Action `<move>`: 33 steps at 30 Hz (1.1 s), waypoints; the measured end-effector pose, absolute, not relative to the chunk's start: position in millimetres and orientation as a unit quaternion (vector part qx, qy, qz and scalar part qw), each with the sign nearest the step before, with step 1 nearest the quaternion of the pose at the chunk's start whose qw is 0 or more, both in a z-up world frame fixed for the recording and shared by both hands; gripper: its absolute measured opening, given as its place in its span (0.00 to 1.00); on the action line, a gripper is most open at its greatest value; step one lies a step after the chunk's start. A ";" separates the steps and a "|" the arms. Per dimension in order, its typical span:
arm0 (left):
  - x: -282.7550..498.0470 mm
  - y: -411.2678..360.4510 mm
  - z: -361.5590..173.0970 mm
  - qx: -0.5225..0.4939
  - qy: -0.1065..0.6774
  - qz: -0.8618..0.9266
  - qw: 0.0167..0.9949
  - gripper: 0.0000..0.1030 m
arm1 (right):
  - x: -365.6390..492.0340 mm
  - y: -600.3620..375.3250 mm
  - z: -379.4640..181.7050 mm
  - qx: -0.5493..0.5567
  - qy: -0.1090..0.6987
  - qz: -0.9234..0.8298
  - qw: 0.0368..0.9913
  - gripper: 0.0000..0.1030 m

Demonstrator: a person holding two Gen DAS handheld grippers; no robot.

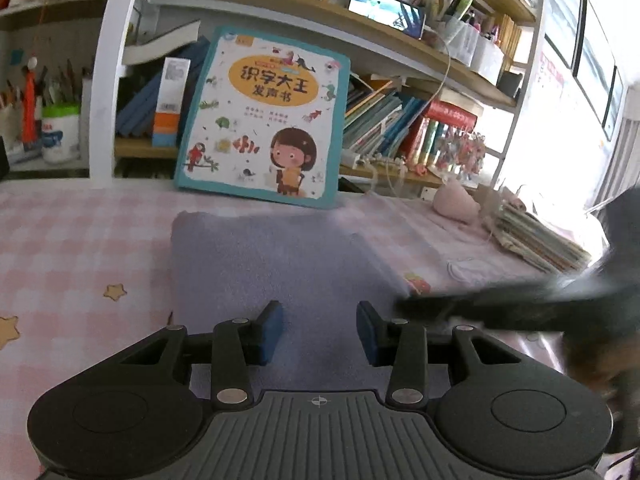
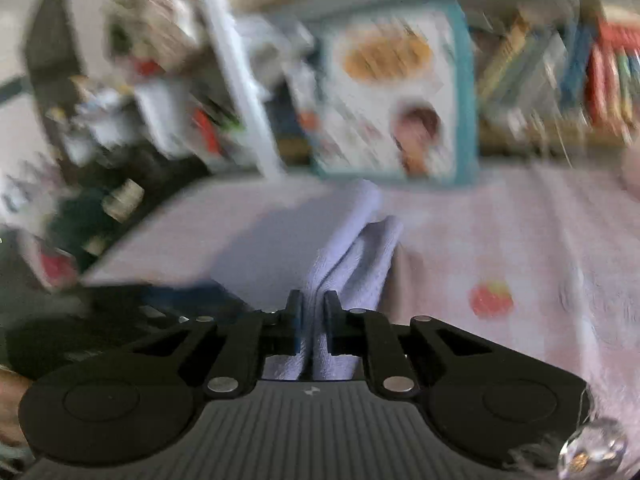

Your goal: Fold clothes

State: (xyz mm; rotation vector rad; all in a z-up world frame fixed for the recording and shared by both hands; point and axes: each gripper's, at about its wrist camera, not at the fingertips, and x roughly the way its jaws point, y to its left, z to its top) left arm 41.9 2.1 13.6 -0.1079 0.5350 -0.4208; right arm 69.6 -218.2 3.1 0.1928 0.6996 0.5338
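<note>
Lavender cloth [image 1: 280,264] lies flat on the pink checked surface [image 1: 72,248], in front of the picture book [image 1: 264,120]. Right gripper [image 2: 312,312] pinches a bunched edge, two layers draped between its fingers [image 2: 295,316]. Left gripper [image 1: 320,328] hovers over the cloth, fingers spread, holding nothing. Fabric looks light, soft and limp, likely to sag, so corners or hems seem the best hold; right view is blurred

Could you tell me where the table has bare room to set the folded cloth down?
Bare pink tablecloth lies left of the lavender cloth, up to the shelf post. The right is crowded: a book stack and a pink toy.
</note>
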 end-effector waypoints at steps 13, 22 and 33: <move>6.5 5.2 31.6 -0.037 0.236 -0.184 0.954 0.68 | 46.7 -220.7 25.1 0.072 0.315 0.258 0.910 0.19; -20.3 27.4 31.7 -0.054 0.251 -0.169 0.952 0.94 | 9.0 -230.1 39.3 0.069 0.302 0.267 0.913 0.65; 7.2 43.2 21.8 -0.108 0.292 -0.179 0.934 0.95 | 25.4 -251.9 23.7 0.117 0.363 0.248 0.891 0.76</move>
